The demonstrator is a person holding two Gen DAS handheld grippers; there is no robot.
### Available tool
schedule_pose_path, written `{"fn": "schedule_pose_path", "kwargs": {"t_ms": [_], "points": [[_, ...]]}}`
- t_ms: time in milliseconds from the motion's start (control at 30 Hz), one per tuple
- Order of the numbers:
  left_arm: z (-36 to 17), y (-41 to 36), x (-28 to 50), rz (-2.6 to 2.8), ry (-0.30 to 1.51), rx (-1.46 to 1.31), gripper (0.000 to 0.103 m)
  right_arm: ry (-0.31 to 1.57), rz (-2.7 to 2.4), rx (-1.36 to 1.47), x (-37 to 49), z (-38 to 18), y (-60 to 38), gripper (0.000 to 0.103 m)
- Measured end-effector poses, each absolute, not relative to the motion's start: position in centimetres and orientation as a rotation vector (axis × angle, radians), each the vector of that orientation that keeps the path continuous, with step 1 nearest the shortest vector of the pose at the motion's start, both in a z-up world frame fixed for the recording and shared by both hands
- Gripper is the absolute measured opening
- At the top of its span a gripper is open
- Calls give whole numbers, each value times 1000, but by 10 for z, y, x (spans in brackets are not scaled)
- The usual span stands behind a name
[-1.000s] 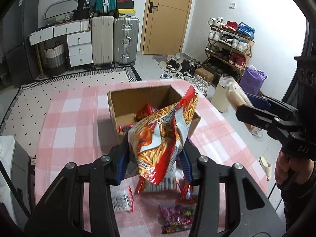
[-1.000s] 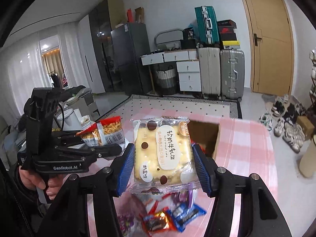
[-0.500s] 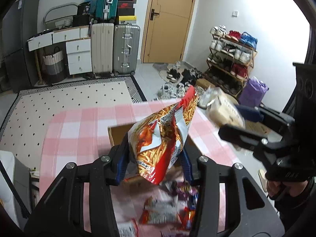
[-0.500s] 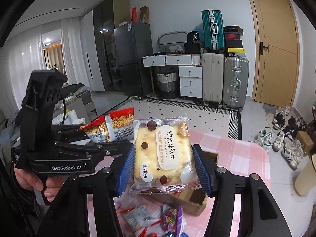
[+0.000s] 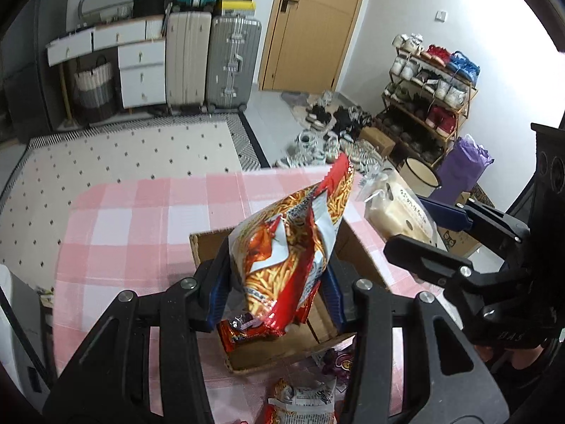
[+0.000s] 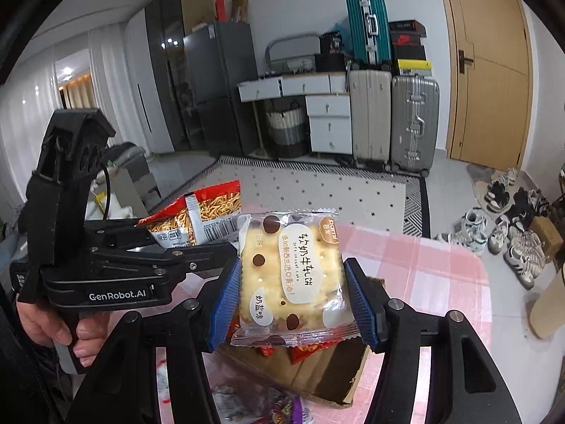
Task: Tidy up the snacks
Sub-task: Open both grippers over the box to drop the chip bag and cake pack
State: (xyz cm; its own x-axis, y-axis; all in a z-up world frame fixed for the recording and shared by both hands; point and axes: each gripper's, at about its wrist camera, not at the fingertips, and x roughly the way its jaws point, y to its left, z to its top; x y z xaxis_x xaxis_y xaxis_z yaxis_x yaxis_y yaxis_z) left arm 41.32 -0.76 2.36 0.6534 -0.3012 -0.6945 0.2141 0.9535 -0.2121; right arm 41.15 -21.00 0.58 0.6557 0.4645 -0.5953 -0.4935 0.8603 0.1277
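left gripper (image 5: 277, 282) is clamped on a red & orange chip bag (image 5: 293, 247), blue pads squeezing both sides of it, bag standing tall & tilted w/ its top corner leaning toward the right of the left wrist view. bag hangs right over the open cardboard box (image 5: 212, 243), which sits on the pink-white checked tablecloth (image 5: 134, 219); inside the box, under the bag, another red snack pack (image 5: 243, 332) lies on the bottom. right gripper (image 6: 291, 286) grips a clear-wrapped sponge cake packet (image 6: 293, 272) w/ brown dots & a white label, pads pressed on its left & right edges, packet face-on to the right wrist cam. the box shows below that packet too, w/ red wrappers peeking out under the packet's lower edge. in the left wrist view the right gripper w/ its cake sits at the right, just beside the box's right wall, above the table edge. in the right wrist view the left gripper is at the left w/ a hand (image 6: 60, 328) round its handle, chip bag's barcode side sticking up just beside the cake packet; whether they touch can't be told. loose snacks lie on the cloth on the near side of the box: a chip pack (image 5: 300, 402) & a purple packet (image 5: 340, 362). bkgd: suitcases (image 5: 212, 60), wooden door (image 5: 310, 24), shoe rack (image 5: 429, 95).
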Motion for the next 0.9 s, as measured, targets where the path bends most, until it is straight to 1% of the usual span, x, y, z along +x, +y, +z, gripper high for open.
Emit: {"fn": "schedule_pose_path", "kwargs": {"t_ms": [200,467,533,567,633,700,767,800,900], "points": [[-21,-13,431,-295,855,-108,43,716,538,-52,433,-29,-203,59],[-55,-21,446,-302,899,-110,43,748,530,-51,448,-60,-208,59],[-61,-21,447,-309,910,-110,48,749,528,-40,451,-62,-208,59],[-62,-20,447,-309,911,-102,53,748,529,-37,451,-63,-208,59],[-59,-21,446,-300,897,-91,59,737,527,-36,452,-61,-209,60],[-56,-20,442,-298,882,-83,74,730,528,-31,451,-59,-210,60],[-51,-19,437,-280,859,-72,81,719,526,-27,448,-55,-213,63],[-48,-17,433,-282,856,-72,82,712,521,-28,446,-54,-214,65],[-45,-10,426,-266,852,-73,82,695,512,-26,439,-47,-219,66]]}}
